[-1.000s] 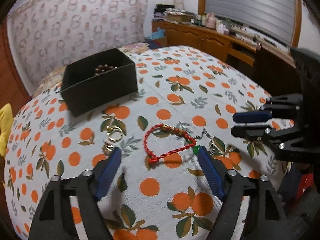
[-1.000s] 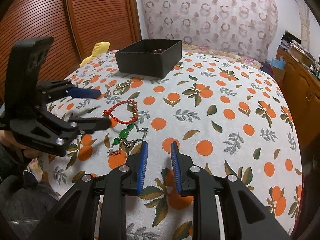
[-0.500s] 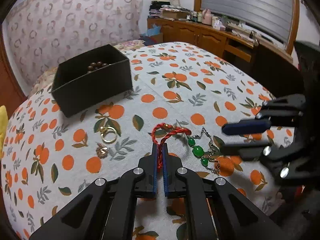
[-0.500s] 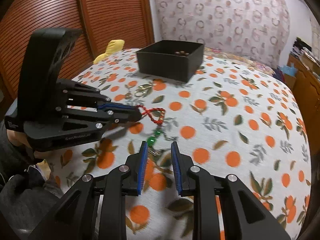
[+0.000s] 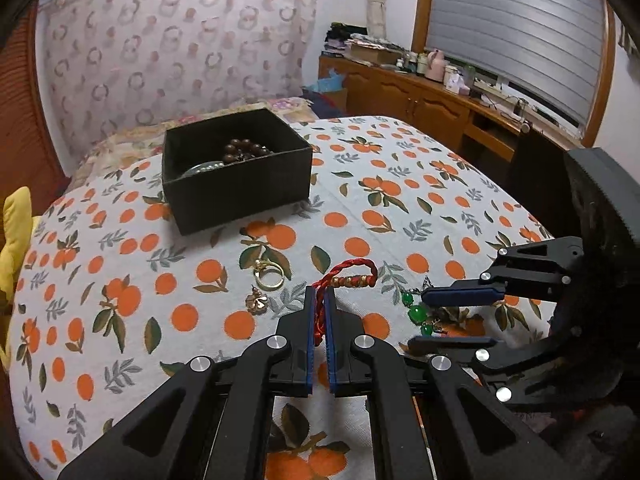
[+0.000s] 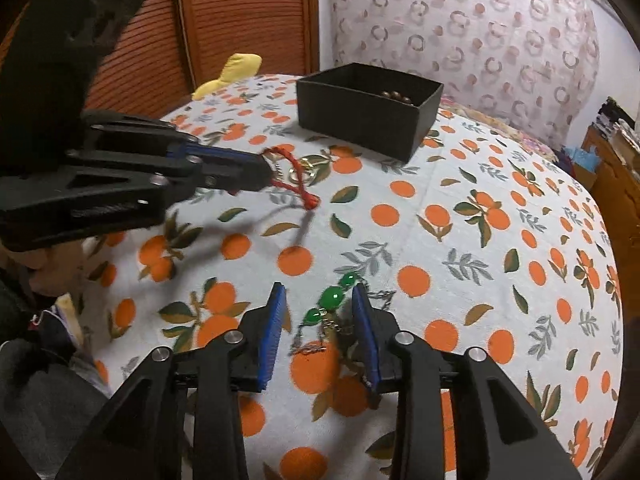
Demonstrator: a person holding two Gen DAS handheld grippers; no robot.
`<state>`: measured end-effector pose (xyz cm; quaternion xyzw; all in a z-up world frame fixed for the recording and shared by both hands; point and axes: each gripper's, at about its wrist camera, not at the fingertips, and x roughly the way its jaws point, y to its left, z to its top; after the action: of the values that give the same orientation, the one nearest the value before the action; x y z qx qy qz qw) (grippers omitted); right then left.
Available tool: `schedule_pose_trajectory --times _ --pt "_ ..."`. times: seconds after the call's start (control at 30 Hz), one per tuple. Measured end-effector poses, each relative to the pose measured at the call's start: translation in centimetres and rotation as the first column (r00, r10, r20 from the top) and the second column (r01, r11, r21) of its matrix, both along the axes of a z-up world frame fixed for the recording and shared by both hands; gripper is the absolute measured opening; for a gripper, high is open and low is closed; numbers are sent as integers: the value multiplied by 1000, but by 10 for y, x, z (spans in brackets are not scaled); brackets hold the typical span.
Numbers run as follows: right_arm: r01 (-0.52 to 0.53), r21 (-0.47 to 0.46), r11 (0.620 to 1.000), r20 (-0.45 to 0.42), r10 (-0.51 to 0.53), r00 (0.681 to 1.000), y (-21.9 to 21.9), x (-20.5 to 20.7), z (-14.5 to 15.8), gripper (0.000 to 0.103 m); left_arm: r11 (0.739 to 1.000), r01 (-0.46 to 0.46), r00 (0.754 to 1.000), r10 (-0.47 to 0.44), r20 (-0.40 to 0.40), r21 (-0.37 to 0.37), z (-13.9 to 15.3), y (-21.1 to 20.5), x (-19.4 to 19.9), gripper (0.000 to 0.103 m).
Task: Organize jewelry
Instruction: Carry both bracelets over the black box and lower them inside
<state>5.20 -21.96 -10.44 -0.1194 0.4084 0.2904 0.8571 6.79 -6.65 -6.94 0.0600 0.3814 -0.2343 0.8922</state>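
My left gripper point(image 5: 319, 293) is shut on a red braided bracelet point(image 5: 352, 276), whose loop with gold beads sticks out past the tips. In the right wrist view the left gripper point(image 6: 264, 172) holds the red bracelet point(image 6: 298, 190) clear of the cloth, above its shadow. My right gripper point(image 6: 318, 292) hovers low with its jaws opening. A green bead chain point(image 6: 334, 298) lies on the cloth between its fingers, and the pads do not press it. A black box point(image 5: 236, 196) with brown beads point(image 5: 244, 148) stands further back.
A gold ring point(image 5: 269, 278) and a small gold trinket point(image 5: 258, 304) lie on the orange-print cloth point(image 5: 360, 208) left of the bracelet. A yellow cushion point(image 5: 16, 220) sits at the left edge. A wooden cabinet point(image 5: 420, 100) runs along the far right.
My left gripper closed on the red bracelet and lifted it off the cloth. My right gripper moved over the green bead chain and its jaws spread wider.
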Motion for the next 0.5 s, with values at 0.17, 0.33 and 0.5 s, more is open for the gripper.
schedule_pose_trajectory --times 0.17,0.33,0.5 --pt "-9 -17 1000 17 9 1000 1 1 -1 13 1000 -21 1000 21 5 -8 1 4 2 3" --pt "-16 -4 1000 27 16 1000 -3 1 3 13 999 -43 999 43 19 -23 8 10 5 3" --pt "1 35 999 58 -3 998 -10 9 20 13 998 -60 997 62 37 -31 17 13 10 3"
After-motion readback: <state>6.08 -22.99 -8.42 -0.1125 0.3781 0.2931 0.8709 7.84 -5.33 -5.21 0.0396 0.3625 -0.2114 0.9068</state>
